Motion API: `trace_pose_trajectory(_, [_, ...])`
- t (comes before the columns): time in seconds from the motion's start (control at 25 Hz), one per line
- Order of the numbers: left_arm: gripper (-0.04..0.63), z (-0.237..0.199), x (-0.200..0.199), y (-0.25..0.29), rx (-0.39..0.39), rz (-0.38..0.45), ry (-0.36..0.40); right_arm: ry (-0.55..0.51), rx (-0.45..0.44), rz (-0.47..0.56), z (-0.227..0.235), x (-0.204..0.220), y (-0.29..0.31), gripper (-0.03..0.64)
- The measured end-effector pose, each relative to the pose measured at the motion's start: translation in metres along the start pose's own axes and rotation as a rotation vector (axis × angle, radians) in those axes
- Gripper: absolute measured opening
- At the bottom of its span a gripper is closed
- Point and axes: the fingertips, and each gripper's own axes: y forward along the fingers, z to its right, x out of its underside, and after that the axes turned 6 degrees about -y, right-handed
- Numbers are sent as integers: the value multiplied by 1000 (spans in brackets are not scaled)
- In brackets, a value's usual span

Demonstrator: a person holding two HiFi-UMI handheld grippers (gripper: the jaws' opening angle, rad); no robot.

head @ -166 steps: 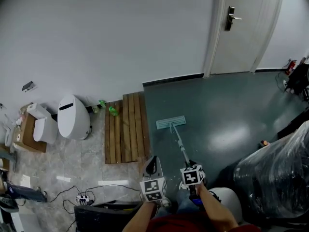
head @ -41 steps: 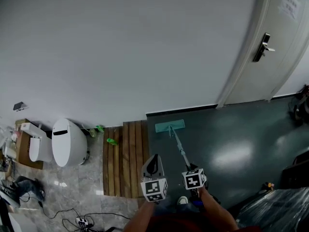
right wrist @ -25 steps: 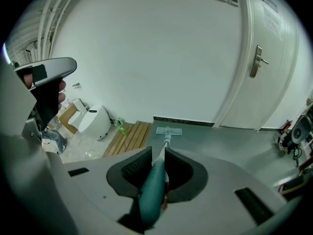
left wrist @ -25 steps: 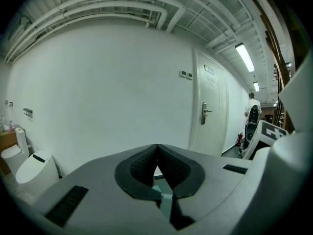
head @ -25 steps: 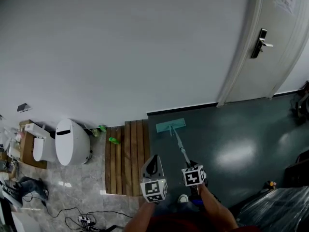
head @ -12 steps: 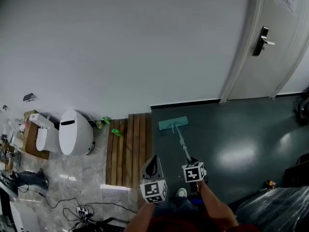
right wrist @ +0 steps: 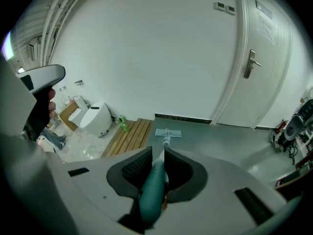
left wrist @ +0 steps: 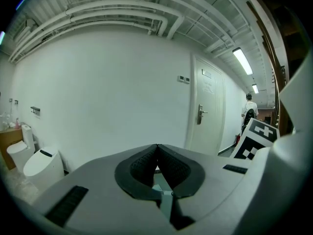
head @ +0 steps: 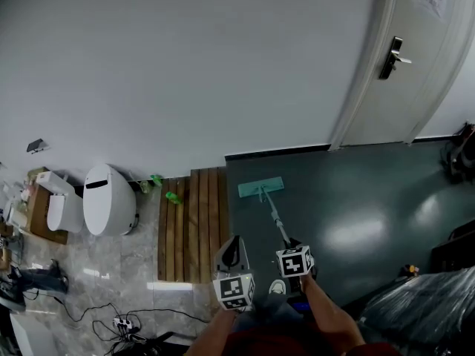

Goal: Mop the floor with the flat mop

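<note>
The flat mop's teal head (head: pixel 260 188) lies flat on the dark green floor (head: pixel 356 199), close to the black skirting and just right of the wooden slat mat (head: pixel 194 225). Its thin handle (head: pixel 276 219) runs back to my right gripper (head: pixel 290 246), which is shut on the teal grip (right wrist: pixel 152 190). In the right gripper view the mop head (right wrist: pixel 167 133) shows beyond the right gripper (right wrist: pixel 157 153). My left gripper (head: pixel 233 246) hovers left of the handle, shut with nothing in it. In the left gripper view the left gripper (left wrist: pixel 157 148) has its pads meeting.
A white toilet (head: pixel 107 199) and a cardboard box (head: pixel 41 217) stand at the left. A green bottle (head: pixel 172 196) lies on the mat. A closed white door (head: pixel 404 58) is at the right, a plastic-wrapped bundle (head: pixel 430 310) at the lower right, and cables with a power strip (head: pixel 119 322) at the lower left.
Against 6.6 s ago, the mop head lies nearer the wall. Over the last second it has stayed by the skirting; the view shifted slightly. Both grippers keep their hold and place.
</note>
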Motion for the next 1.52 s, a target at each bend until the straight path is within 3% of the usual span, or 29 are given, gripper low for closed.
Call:
trace_pose_trajectory(0.6, [14,-38,19,-70,42,-16,-19,14,41,-8,-69,41,-28,87])
trace_pose_trajectory(1.24, [14,-33,58,-136,88,-51,-51,12,62,-5,-108,100,-69,86])
trace_pose_trajectory(1.52, [14,-3,64,-150,88,-49,-39,-11,47,-1,-101,126,-88,86])
